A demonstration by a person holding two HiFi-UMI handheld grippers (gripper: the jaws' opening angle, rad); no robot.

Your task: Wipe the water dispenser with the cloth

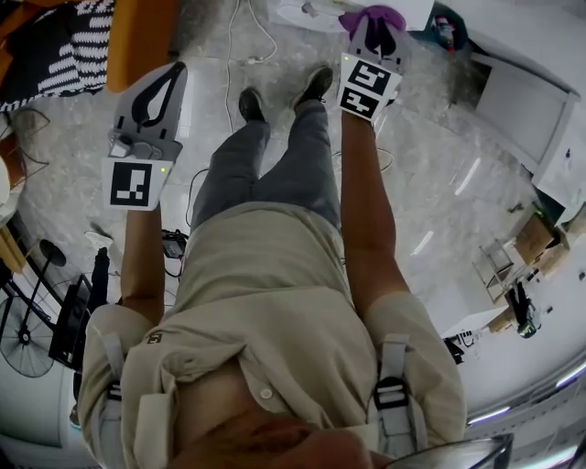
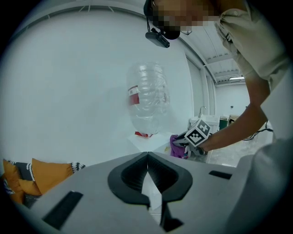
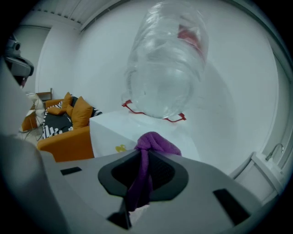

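Note:
The water dispenser (image 3: 120, 131) is a white box with a clear upturned bottle (image 3: 167, 68) on top. In the left gripper view the dispenser (image 2: 149, 140) and the bottle (image 2: 147, 98) stand a good way ahead. My right gripper (image 3: 145, 153) is shut on a purple cloth (image 3: 153, 142), held close to the dispenser's upper front. The head view shows that gripper (image 1: 371, 32) stretched forward with the cloth (image 1: 373, 16) bunched at its tip. My left gripper (image 2: 147, 155) is shut on nothing and stays back to the left (image 1: 169, 78), away from the dispenser.
An orange sofa (image 3: 68, 121) with a striped cushion (image 1: 64, 46) stands left of the dispenser. Cables (image 1: 243, 37) trail over the marble floor. A white cabinet (image 1: 522, 101) is at the right, a fan (image 1: 23, 339) at lower left. A tap (image 3: 274, 151) shows at the far right.

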